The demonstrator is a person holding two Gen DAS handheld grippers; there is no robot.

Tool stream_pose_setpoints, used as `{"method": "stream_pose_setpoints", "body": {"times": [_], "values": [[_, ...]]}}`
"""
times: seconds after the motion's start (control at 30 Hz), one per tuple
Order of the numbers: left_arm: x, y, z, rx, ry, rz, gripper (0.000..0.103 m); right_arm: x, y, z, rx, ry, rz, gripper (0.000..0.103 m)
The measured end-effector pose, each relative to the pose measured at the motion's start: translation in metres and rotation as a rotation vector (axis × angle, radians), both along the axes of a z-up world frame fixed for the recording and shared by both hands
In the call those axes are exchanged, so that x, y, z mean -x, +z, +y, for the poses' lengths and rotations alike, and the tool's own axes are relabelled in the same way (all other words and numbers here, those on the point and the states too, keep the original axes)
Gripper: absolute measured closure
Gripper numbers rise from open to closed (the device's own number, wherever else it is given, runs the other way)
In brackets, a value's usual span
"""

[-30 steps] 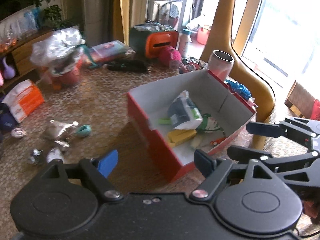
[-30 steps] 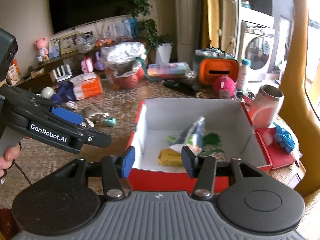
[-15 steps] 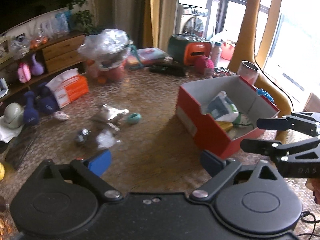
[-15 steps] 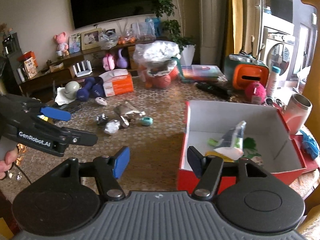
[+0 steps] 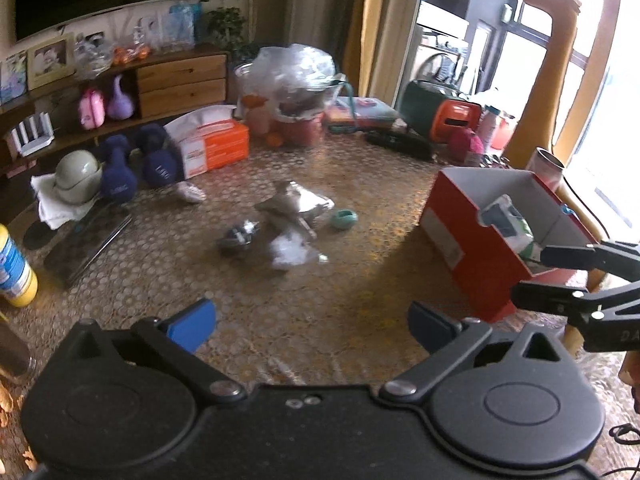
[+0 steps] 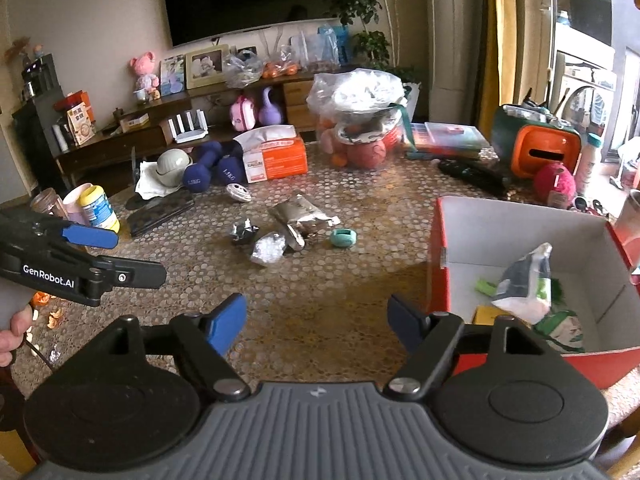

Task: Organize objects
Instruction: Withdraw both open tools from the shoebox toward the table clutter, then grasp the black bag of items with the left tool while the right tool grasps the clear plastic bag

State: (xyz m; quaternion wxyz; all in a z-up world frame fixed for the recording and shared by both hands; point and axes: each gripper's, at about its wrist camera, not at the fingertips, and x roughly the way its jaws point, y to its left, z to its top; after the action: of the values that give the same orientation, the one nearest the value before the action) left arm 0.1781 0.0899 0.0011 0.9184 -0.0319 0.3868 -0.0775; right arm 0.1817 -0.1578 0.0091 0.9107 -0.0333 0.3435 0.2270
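2 grippers hang above the patterned tabletop (image 6: 320, 280), both empty. The left gripper (image 5: 310, 326) has just been opening and its blue pads stand wide apart with nothing between them; the right gripper (image 6: 316, 322) has likewise been spreading, nothing in its gap. Loose clutter lies mid-frame in both views: a crumpled silver foil pouch (image 6: 302, 216), a small foil ball (image 6: 269, 249), a dark shiny wrapper (image 6: 243, 233) and a teal ring-shaped holder (image 6: 343, 237). The red cardboard box with white lining (image 6: 520, 220), lower right, already holds several packets. Judging by this, the step is reaching for another item; next calls for lowering 1 gripper over a foil piece and closing.
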Motion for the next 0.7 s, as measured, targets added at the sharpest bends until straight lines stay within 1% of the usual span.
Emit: {"method": "stream_pose_setpoints", "body": {"times": [0.1, 0.3, 0.4, 0.43, 0.6, 0.7], "values": [[-0.002, -0.009, 0.008, -0.003, 0.024, -0.008, 0.001, -0.006, -0.008, 0.005, -0.011, 0.013, 0.017, 0.025], [-0.017, -0.029, 0.017, -0.053, 0.07, -0.012, 0.0, -0.025, -0.024, 0.018, -0.025, 0.022, 0.055, 0.025], [-0.028, -0.039, 0.024, -0.122, 0.133, -0.075, 0.0, -0.037, -0.031, 0.025, -0.022, 0.015, 0.065, 0.025], [-0.033, -0.042, 0.028, -0.126, 0.161, -0.082, 0.0, -0.042, -0.034, 0.027, -0.021, 0.014, 0.07, 0.025], [-0.061, -0.06, 0.052, -0.024, 0.268, -0.046, 0.0, -0.059, -0.049, 0.042, -0.008, 0.034, 0.092, 0.025], [-0.075, -0.067, 0.054, -0.013, 0.284, -0.057, 0.0, -0.071, -0.059, 0.055, 0.0, 0.048, 0.102, 0.025]]}}
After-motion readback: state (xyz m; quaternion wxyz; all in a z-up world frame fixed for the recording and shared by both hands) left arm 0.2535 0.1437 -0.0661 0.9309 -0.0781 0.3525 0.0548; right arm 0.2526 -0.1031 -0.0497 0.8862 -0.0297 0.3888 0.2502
